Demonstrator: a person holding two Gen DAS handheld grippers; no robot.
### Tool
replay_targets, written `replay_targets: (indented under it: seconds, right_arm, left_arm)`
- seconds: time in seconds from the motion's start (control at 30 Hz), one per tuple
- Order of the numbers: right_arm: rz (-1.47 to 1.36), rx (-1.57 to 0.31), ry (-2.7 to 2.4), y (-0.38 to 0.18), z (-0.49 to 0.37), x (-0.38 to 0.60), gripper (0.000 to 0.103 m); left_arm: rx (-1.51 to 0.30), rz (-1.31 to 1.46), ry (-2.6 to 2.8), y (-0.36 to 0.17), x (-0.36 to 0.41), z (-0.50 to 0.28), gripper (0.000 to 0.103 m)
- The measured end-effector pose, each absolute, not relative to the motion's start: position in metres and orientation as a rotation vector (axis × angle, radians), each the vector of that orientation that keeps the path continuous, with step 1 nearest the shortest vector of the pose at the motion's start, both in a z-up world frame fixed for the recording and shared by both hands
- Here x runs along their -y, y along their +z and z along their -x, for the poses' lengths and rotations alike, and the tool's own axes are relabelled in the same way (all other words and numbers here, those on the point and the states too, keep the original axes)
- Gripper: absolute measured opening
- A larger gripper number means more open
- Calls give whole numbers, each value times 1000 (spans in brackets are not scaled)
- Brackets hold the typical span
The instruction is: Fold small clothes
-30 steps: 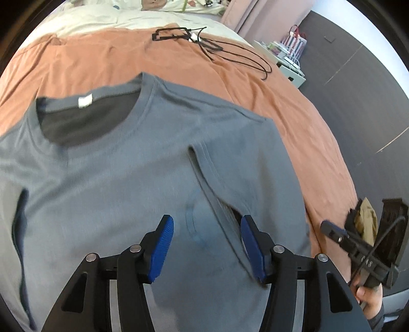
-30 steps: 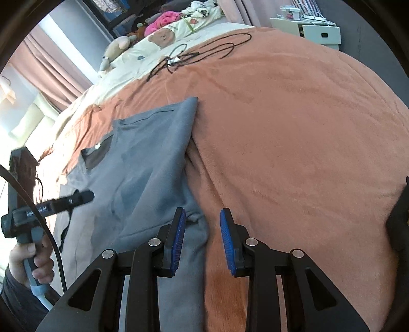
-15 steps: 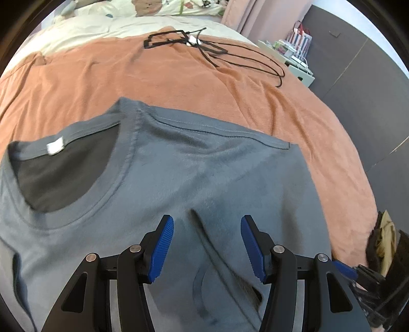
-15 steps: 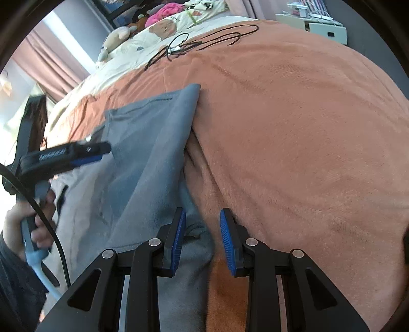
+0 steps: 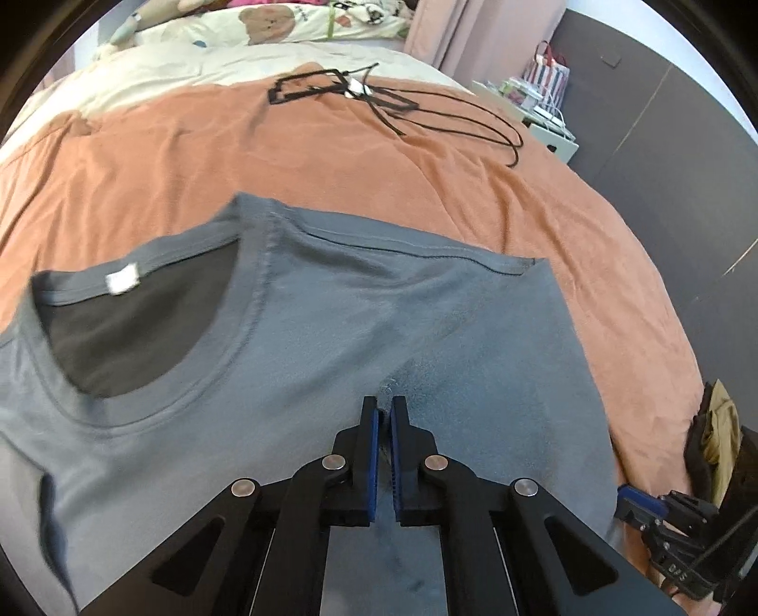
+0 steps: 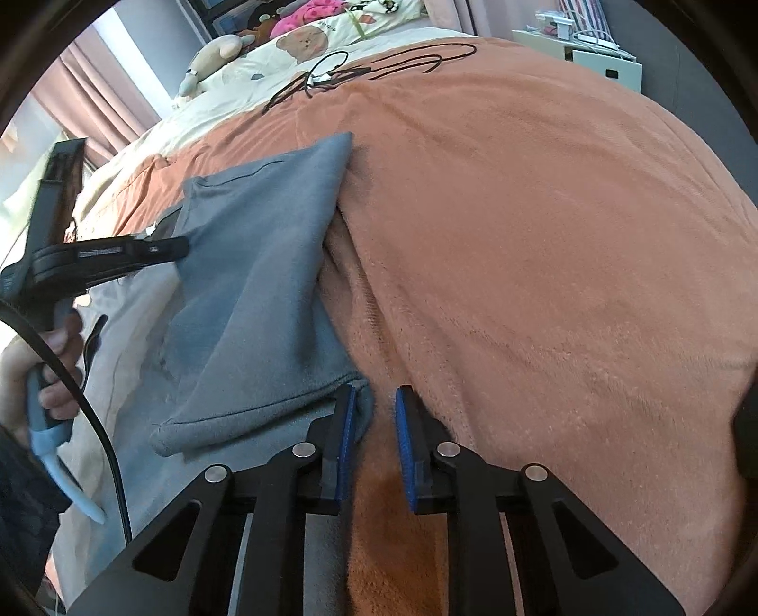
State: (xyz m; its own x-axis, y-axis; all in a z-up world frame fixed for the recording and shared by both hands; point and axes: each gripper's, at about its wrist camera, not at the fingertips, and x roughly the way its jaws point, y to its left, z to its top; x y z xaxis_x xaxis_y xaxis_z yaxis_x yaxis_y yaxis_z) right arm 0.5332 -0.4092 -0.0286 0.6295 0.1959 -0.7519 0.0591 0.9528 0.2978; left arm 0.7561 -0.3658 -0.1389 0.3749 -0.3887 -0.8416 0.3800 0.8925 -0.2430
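Plush orange blanket (image 5: 473, 189) covers the bed, its nap soft and short, rumpled into low ridges beside the shirt. On it lies a grey T-shirt (image 5: 331, 308) of smooth knit cotton, front up, with a ribbed round collar, a darker inside back panel and a small white label (image 5: 122, 279) at the neck. Its right-hand sleeve is folded in over the chest, leaving a straight stitched shoulder seam and a squared corner. Thin black cables (image 5: 426, 113) loop over the blanket toward the head of the bed, where a cream quilt printed with bears (image 5: 265, 26) begins.

Left tongs (image 5: 384, 407) have just been closing and are clenched on the T-shirt, a small pucker of grey fabric gathered at their blue ribbed tips; how much cloth sits between the pads is hidden. Right tongs (image 6: 374, 403) have also just been narrowing, yet a gap shows between the pads; the left pad touches the shirt's rolled lower edge, and the pads do not press on it. In the right wrist view the left tool appears in profile, blurred, with a hand (image 6: 42, 360) on its pale handle. At the bed's far side, a white cabinet (image 5: 554, 132) is too small to read in detail.
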Motion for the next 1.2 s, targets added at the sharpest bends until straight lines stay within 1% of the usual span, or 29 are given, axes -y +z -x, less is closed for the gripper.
replay_targets:
  seconds: [0.13, 0.33, 0.5, 0.73, 0.87, 1.03, 1.1, 1.2]
  right_arm:
    - [-305, -897, 70, -27, -533, 408, 13]
    - [-317, -900, 78, -22, -535, 410, 13]
    - [-355, -830, 102, -4, -528, 416, 14]
    - [-349, -774, 163, 9, -543, 400, 14]
    - [-330, -772, 222, -3, -556, 386, 14]
    - [-299, -863, 159, -38, -571, 397, 13]
    - [-324, -850, 179, -40, -566, 402, 13]
    - [-282, -861, 171, -42, -561, 403, 12]
  left_arm:
    - [-1096, 5, -469, -136, 353, -754, 4]
    - [-1145, -9, -454, -154, 349, -755, 4]
    - [-1156, -14, -438, -169, 350, -761, 4]
    - [-1152, -2, -444, -171, 349, -764, 4]
    - [-1149, 7, -456, -170, 344, -763, 4]
    - [-1151, 16, -455, -168, 341, -765, 4]
    - [-1149, 21, -451, -168, 340, -765, 4]
    - [-1155, 30, -446, -170, 340, -767, 4]
